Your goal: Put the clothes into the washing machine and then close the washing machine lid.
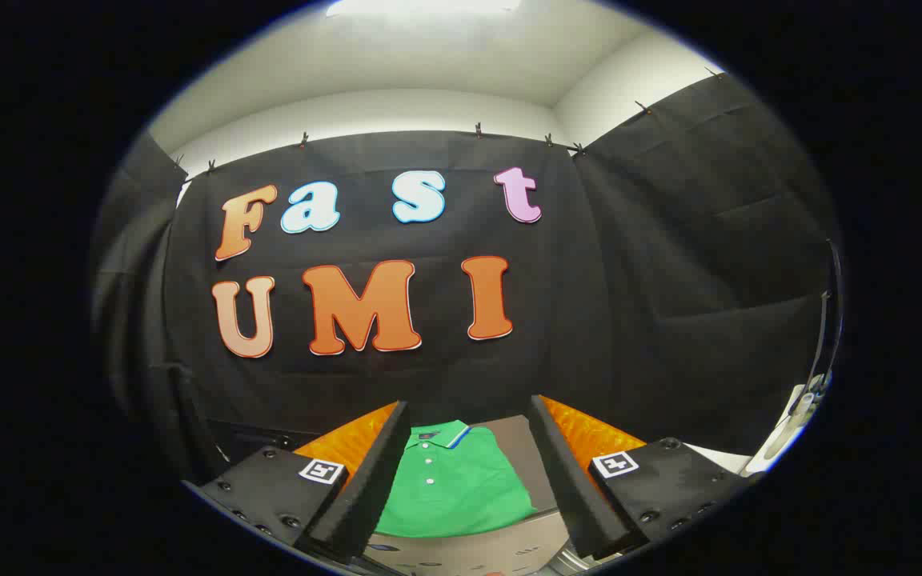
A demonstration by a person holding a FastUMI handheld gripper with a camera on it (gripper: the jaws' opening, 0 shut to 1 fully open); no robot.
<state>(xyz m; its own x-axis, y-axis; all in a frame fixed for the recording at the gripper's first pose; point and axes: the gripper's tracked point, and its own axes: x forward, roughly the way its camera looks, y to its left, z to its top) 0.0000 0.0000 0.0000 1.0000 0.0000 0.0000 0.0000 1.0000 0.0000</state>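
Hovering gripper [469,448] over folded green polo shirt [451,488].
Standing wide apart, fingers [369,480] gripping nothing; shirt lying between and just beyond them on a grey surface [519,456], black cloth wall [669,320] rising behind it.

A folded bright green polo shirt [453,484] with a blue-and-white-striped collar and white buttons lies on a plain grey-beige flat surface [519,452], lower centre of the frame.

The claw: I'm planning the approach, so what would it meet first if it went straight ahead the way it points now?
Probably the folded green polo shirt, lying on a grey surface between and just ahead of the open claw's fingers. Depth is unclear; if the claw passes above it, the black cloth wall comes next.
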